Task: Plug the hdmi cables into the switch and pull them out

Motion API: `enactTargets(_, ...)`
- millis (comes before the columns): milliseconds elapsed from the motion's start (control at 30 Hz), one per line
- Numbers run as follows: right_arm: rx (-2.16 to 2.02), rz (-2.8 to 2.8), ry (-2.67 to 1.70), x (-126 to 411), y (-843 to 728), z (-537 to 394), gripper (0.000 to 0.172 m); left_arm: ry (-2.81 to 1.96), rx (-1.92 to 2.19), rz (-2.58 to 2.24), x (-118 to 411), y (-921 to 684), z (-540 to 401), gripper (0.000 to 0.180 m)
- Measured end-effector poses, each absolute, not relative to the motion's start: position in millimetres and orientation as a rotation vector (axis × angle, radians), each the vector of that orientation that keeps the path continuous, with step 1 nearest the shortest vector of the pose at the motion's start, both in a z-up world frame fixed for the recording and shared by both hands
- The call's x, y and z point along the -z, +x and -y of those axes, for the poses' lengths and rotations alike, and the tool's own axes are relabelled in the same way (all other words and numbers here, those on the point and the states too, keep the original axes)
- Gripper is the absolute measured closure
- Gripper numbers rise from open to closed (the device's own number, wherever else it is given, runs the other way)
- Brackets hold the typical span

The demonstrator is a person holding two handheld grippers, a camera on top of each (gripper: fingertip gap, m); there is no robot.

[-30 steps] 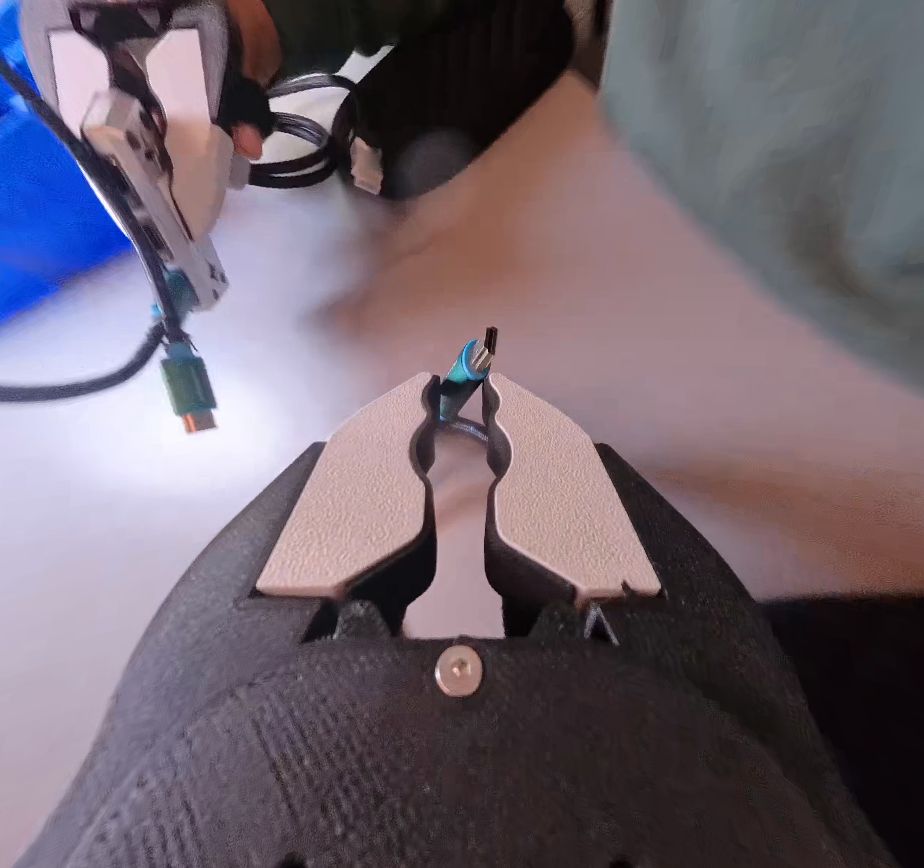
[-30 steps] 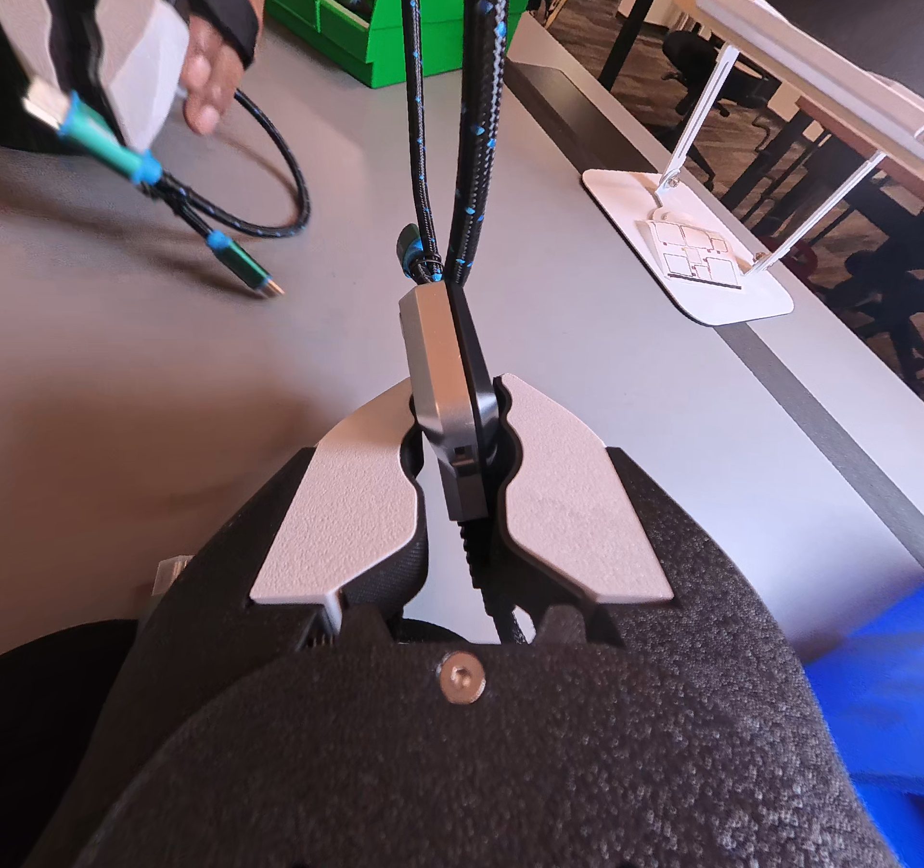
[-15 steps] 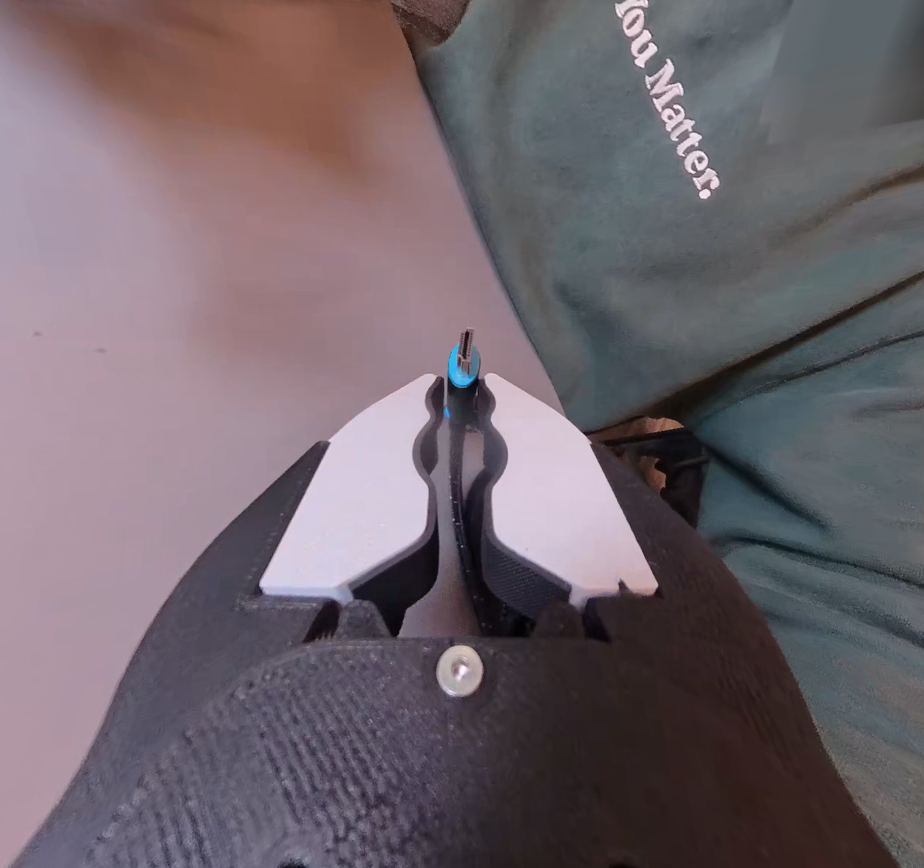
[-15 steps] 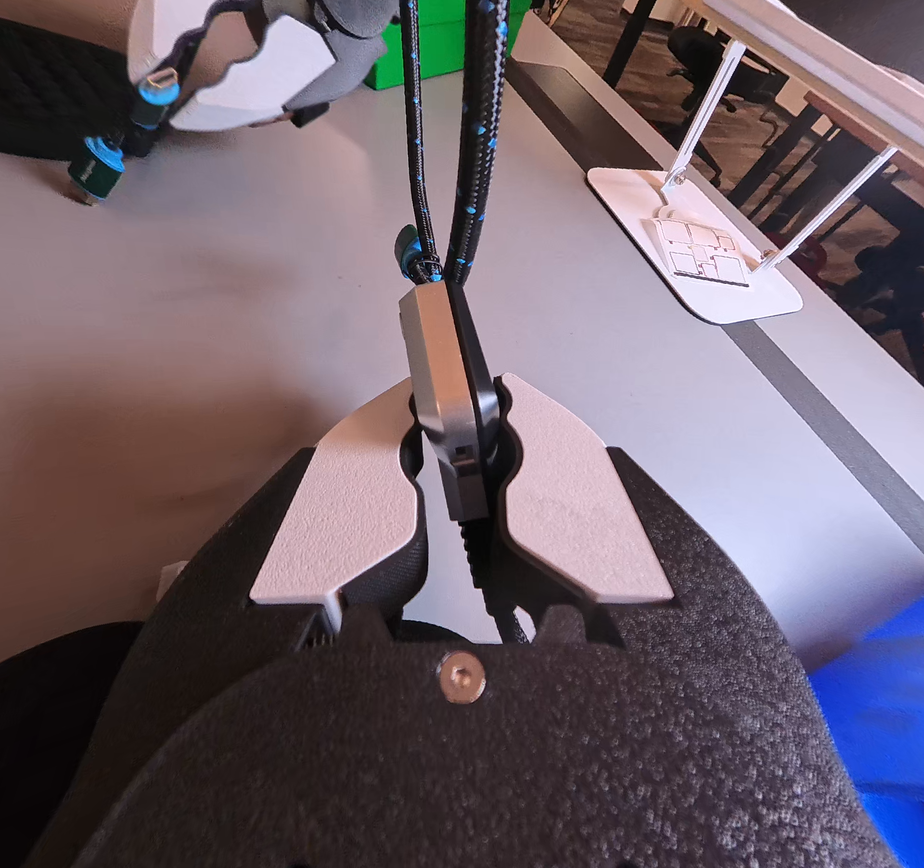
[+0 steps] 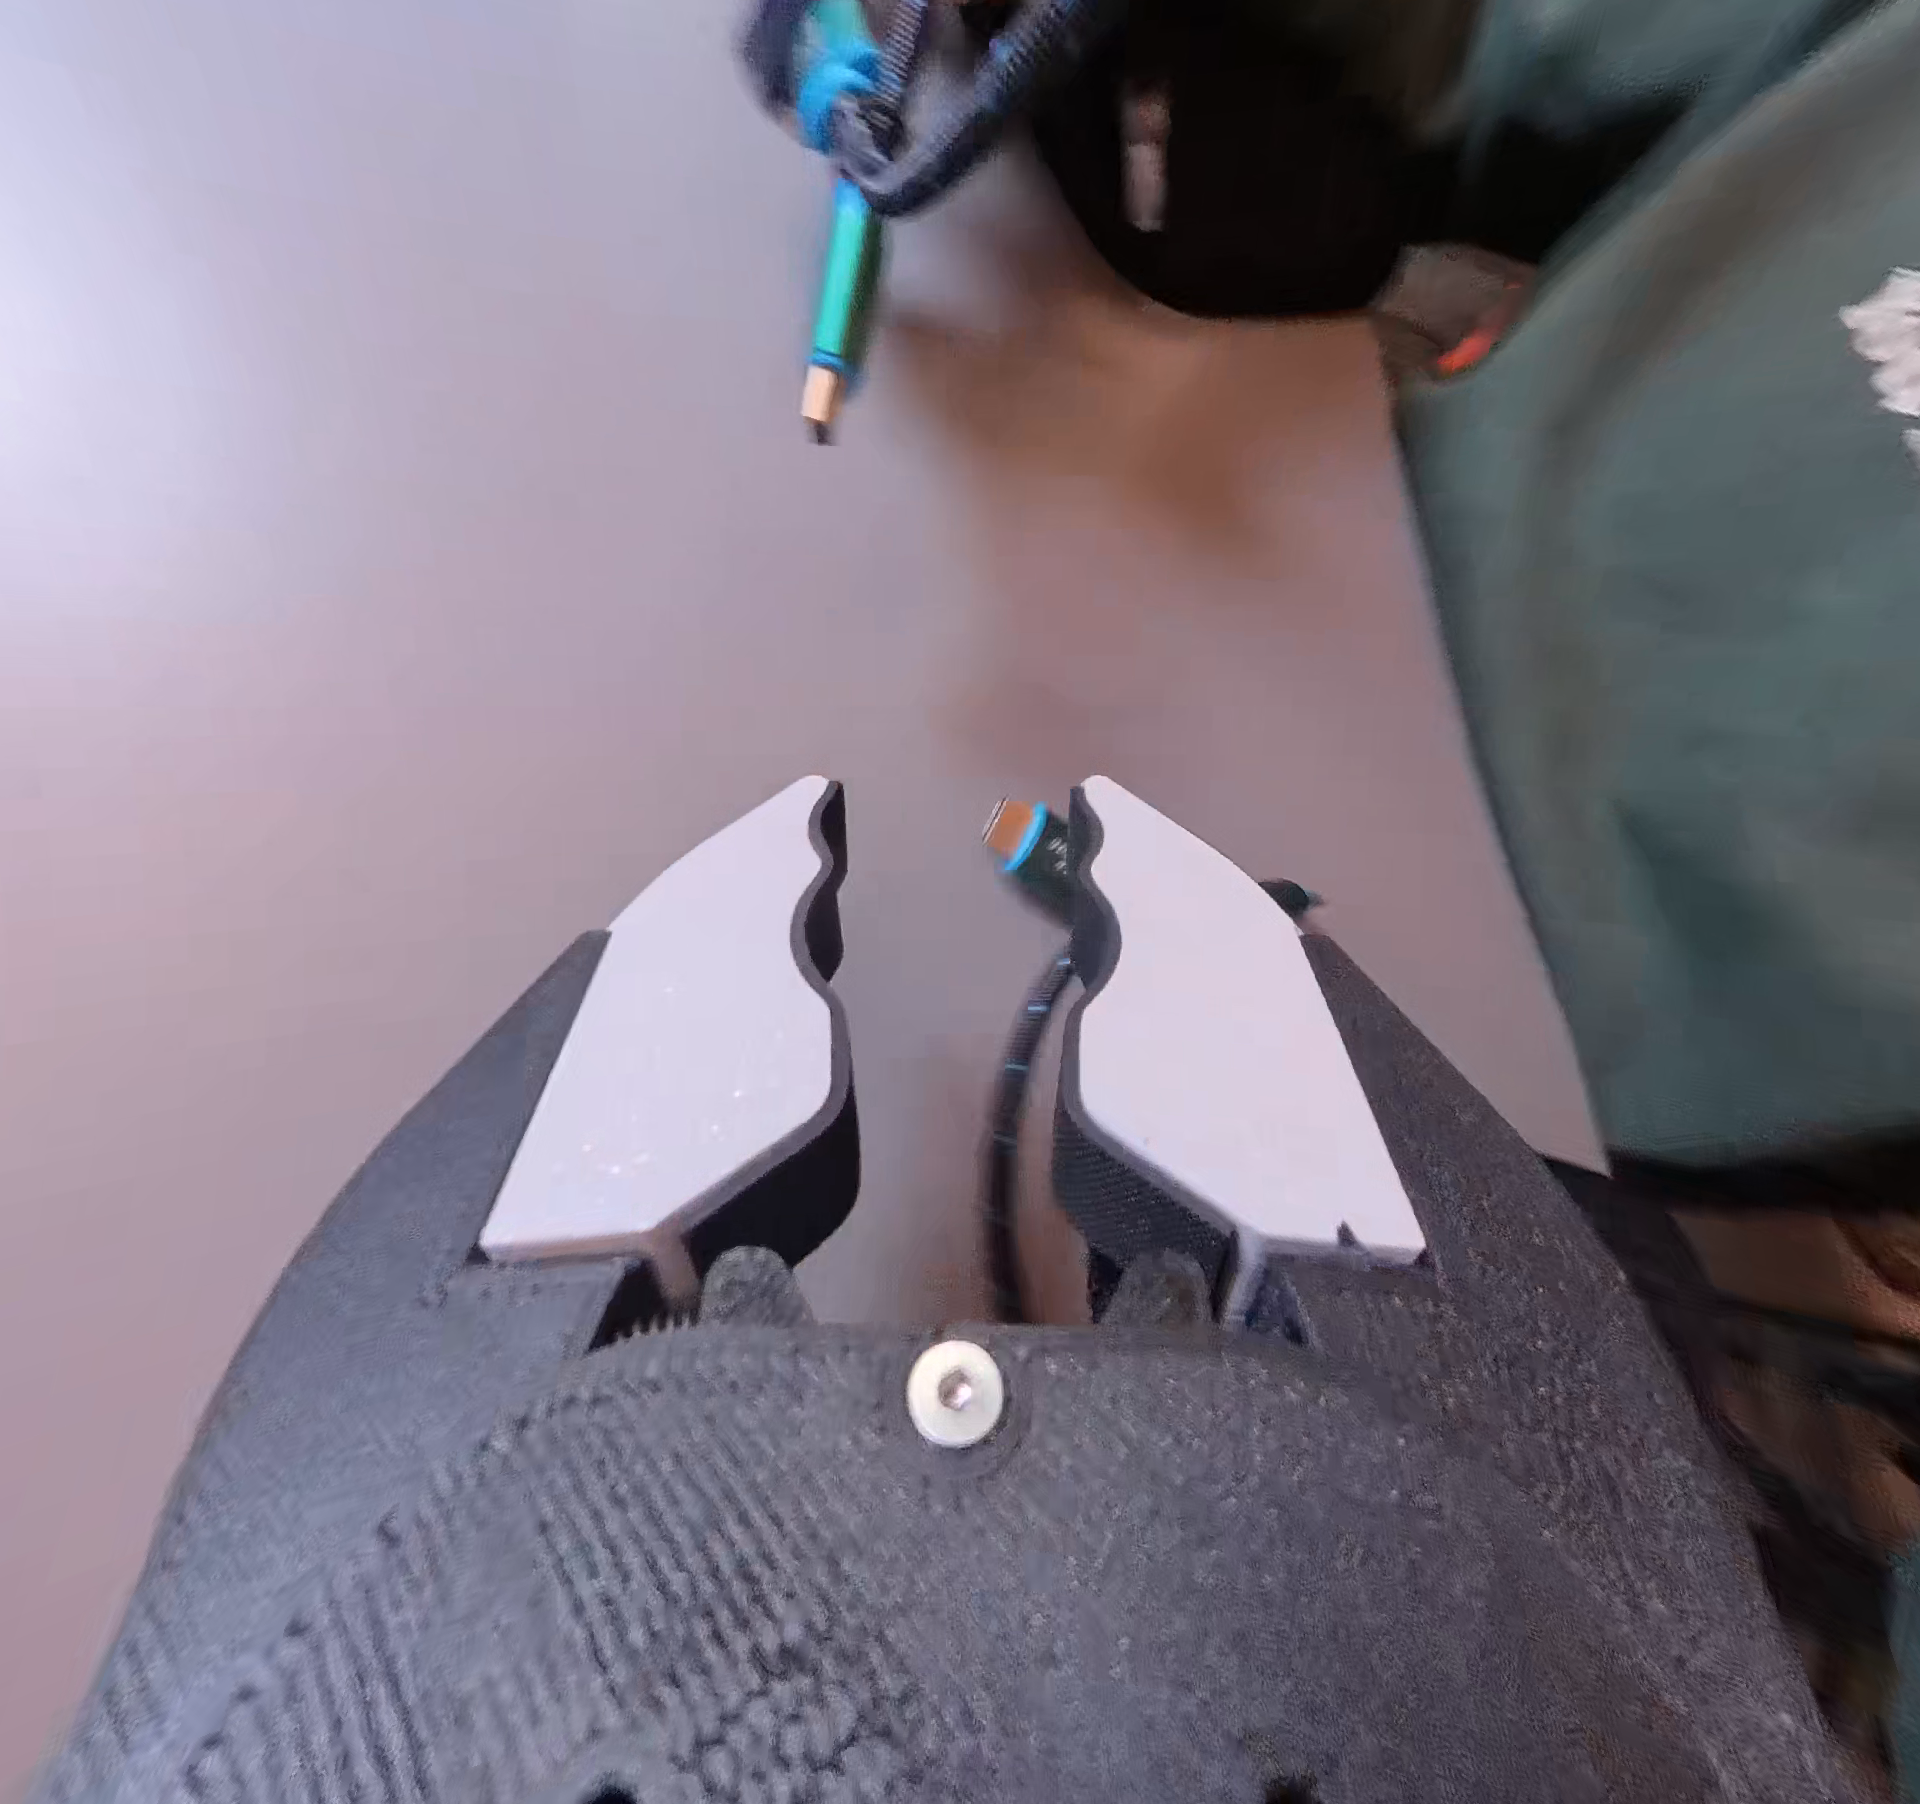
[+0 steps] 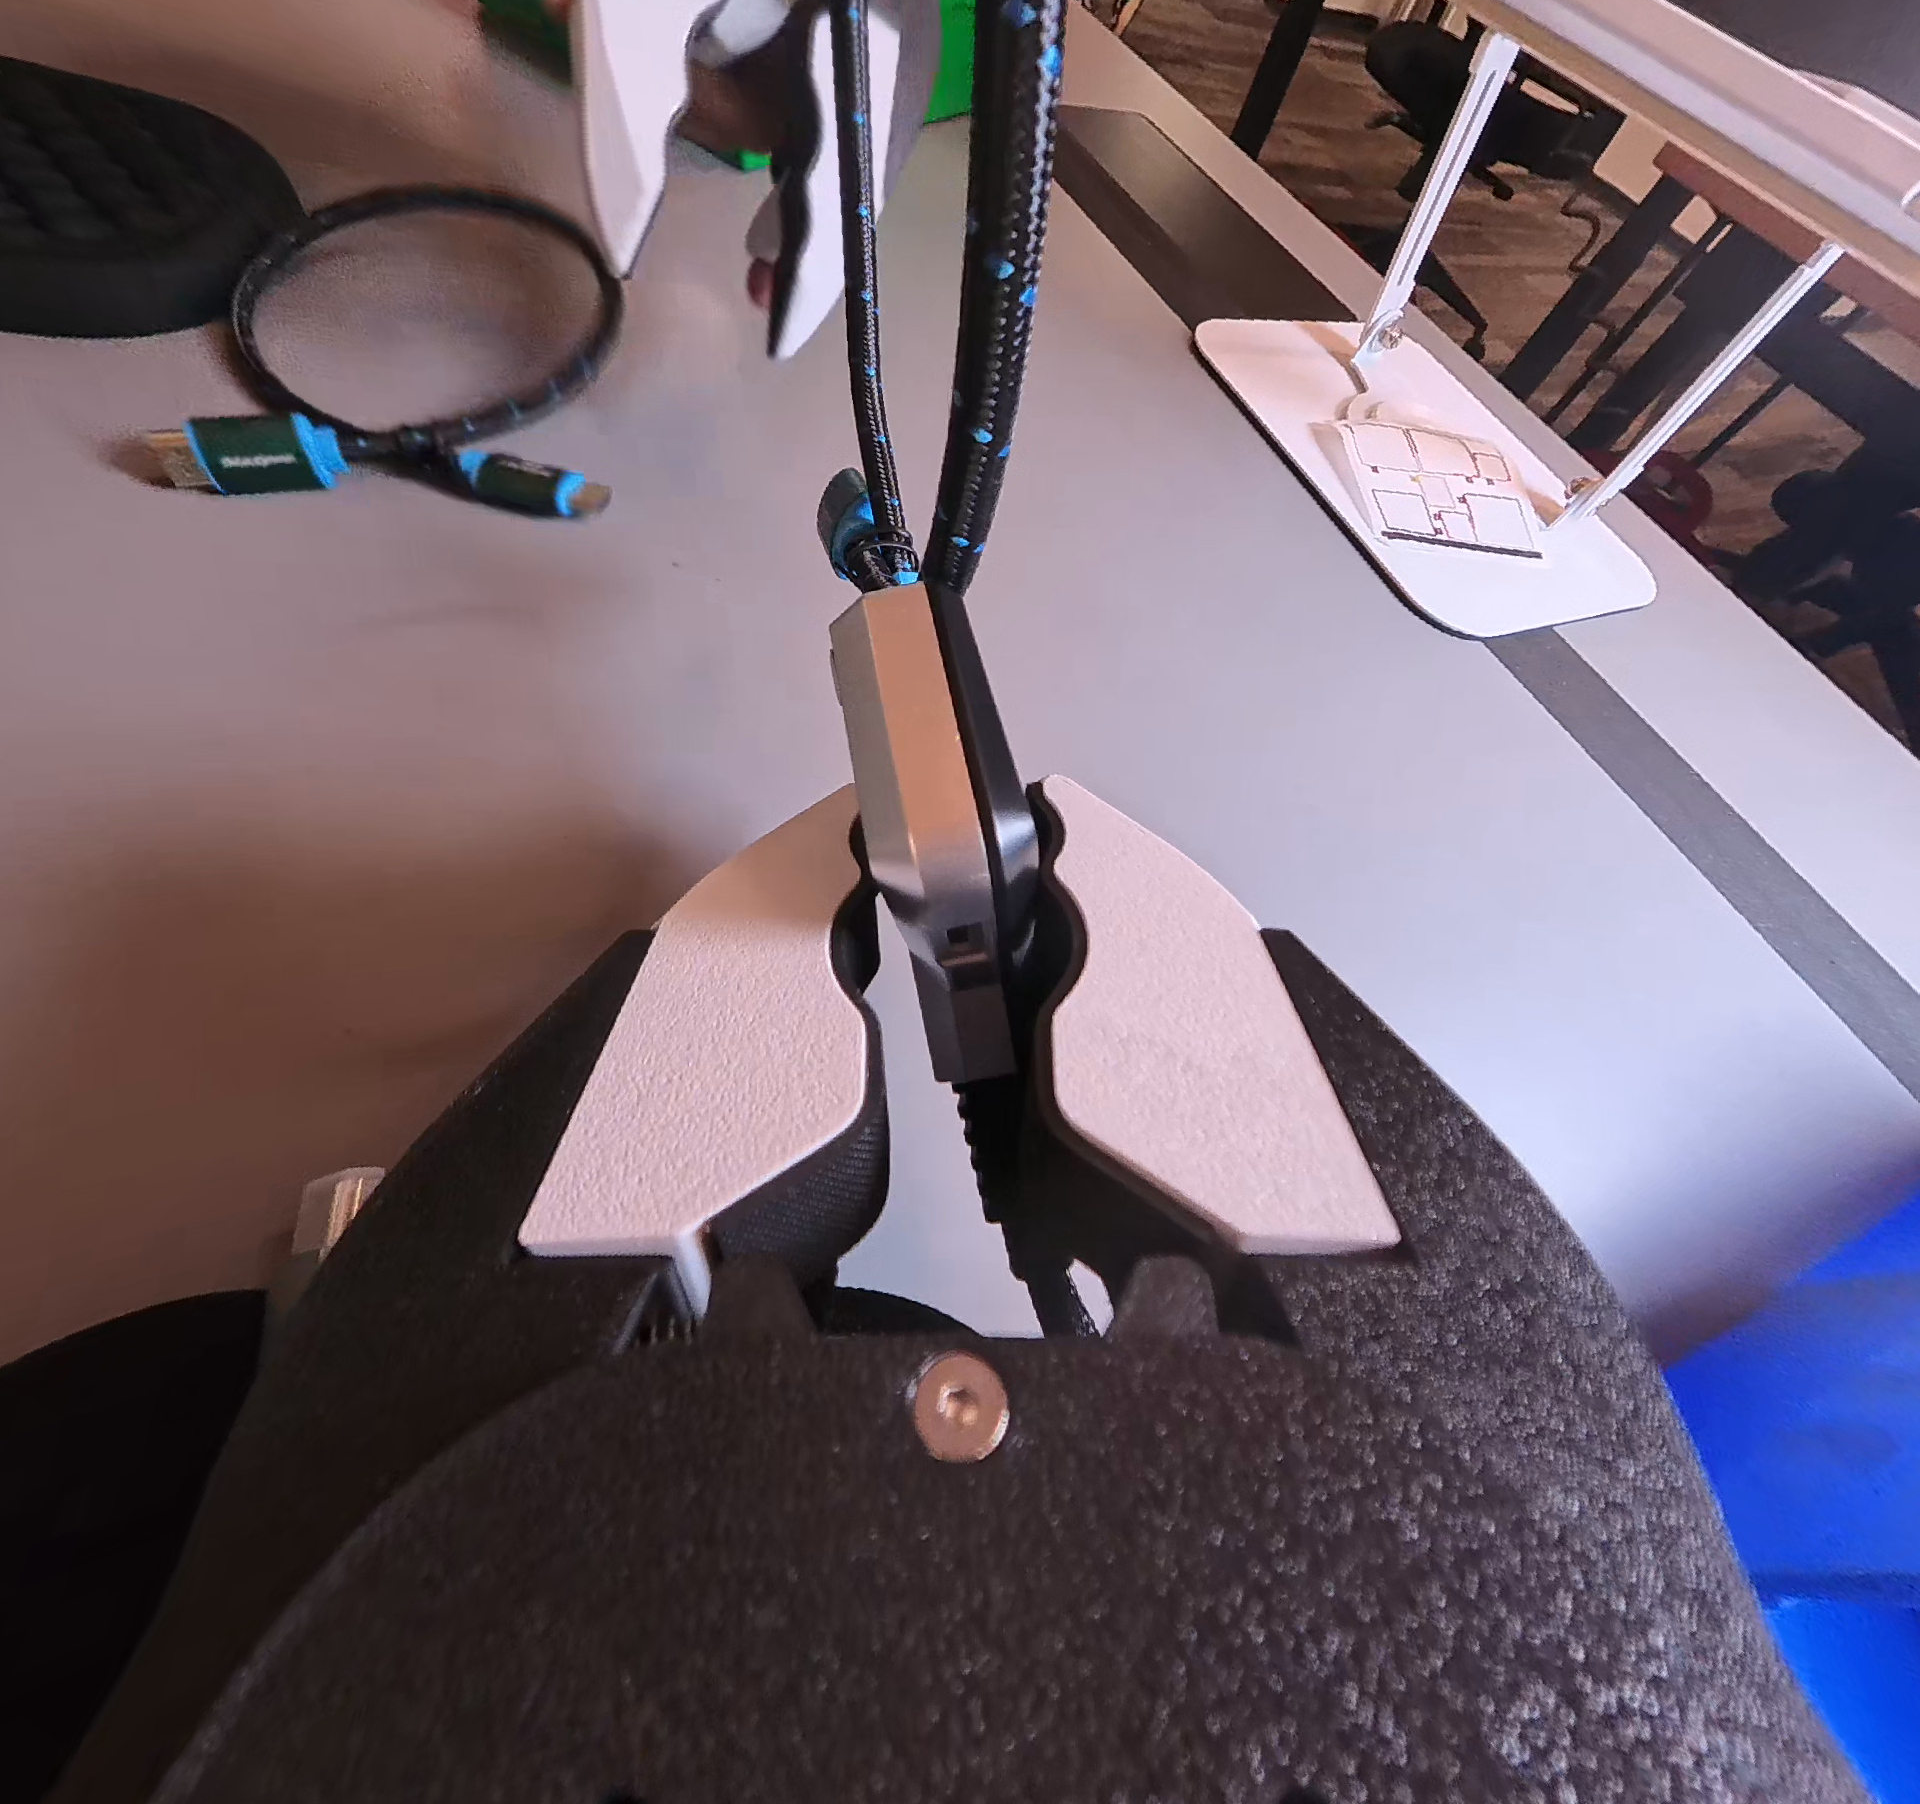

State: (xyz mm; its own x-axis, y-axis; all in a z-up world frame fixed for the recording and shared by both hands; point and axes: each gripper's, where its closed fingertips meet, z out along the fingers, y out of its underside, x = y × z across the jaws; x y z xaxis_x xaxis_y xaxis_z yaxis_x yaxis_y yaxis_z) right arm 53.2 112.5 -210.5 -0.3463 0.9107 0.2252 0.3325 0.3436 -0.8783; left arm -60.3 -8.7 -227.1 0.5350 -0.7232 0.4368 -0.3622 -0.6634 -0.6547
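The left tongs (image 5: 961, 819) stand wide apart; a small blue-collared plug (image 5: 1029, 845) leans on the right finger (image 5: 1164, 923) only, clear of the other. The right tongs (image 6: 951, 819) clamp a silver-and-black adapter (image 6: 914, 746), braided cables (image 6: 997, 300) rising from it. Only the right view shows a looped cable (image 6: 416, 383) on the desk (image 6: 416, 715), ahead-left.

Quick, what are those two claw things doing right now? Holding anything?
Left gripper: open; a small plug lies against one finger only, not clamped.
Right gripper: closed on a silver adapter with braided cables.
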Motion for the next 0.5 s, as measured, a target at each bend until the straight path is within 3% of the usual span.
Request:
enactTargets(133,-0.966,1.845,-1.097,209.0,54.0,-114.8,0.146,-2.244,0.531,-0.807,212.0,-72.5,4.0,0.141)
enactTargets(300,-0.961,1.835,-1.103,207.7,54.2,-116.0,0.146,-2.169,0.32,-0.54,200.7,-31.2,34.0,0.15)
enactTargets(500,-0.952,1.856,-1.087,209.7,51.8,-109.3,0.146,-2.312,-0.046,-0.592,262.4,-6.0,52.6,0.137)
